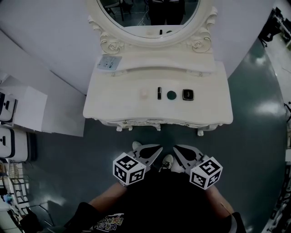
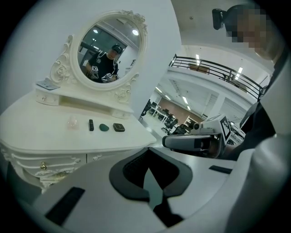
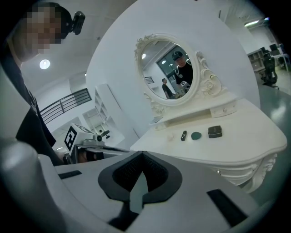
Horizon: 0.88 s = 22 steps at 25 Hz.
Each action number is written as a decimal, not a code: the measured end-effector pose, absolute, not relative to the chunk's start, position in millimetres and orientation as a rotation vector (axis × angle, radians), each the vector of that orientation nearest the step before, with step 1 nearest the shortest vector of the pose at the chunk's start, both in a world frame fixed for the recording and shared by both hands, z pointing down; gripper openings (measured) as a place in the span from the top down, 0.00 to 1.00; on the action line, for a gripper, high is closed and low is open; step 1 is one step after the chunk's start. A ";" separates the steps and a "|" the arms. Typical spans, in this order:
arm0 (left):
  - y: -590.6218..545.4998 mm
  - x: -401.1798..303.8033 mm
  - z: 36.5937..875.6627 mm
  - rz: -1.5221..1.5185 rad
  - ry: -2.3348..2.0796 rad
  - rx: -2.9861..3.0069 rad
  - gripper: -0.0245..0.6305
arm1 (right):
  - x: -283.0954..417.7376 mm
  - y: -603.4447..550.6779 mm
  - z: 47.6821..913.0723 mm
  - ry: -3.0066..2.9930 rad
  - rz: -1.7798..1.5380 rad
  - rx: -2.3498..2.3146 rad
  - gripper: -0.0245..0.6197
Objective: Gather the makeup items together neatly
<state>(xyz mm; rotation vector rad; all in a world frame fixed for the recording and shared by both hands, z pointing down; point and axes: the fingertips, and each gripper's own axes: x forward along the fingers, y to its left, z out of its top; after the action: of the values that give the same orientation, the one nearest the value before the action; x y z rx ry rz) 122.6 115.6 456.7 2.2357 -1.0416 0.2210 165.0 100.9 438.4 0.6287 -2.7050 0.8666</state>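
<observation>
Four makeup items lie in a row on the white vanity table: a pale clear piece, a black lipstick, a green round case and a black square compact. The left gripper view shows the same row: clear piece, lipstick, green case, compact. My left gripper and right gripper hang side by side over the floor, well short of the table's front edge. Both are shut with nothing in them.
An oval mirror in a carved frame stands at the back of the table. A small card lies on the raised shelf at its left. White cabinets stand to the left of the table. Dark floor surrounds it.
</observation>
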 end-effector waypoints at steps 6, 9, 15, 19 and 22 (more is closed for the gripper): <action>119.3 122.2 455.1 0.217 -1.051 2.239 0.95 | 165.0 106.0 439.1 -2.705 0.857 0.616 0.92; 120.9 121.7 454.6 0.218 -1.053 2.240 0.95 | 163.7 107.7 438.6 -2.706 0.851 0.607 0.92; 121.4 122.2 454.6 0.224 -1.054 2.242 0.95 | 163.2 107.8 439.3 -2.706 0.852 0.598 0.92; 120.3 124.0 457.2 0.232 -1.050 2.239 0.95 | 163.5 106.3 440.8 -2.706 0.856 0.595 0.92; 120.0 126.2 459.6 0.238 -1.041 2.237 0.95 | 165.7 105.3 443.9 -2.698 0.873 0.603 0.92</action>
<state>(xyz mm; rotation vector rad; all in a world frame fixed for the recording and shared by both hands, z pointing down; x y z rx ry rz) 126.2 120.0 459.6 2.2366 -1.0412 0.2384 165.7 105.3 443.9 0.6034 -2.6977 0.8731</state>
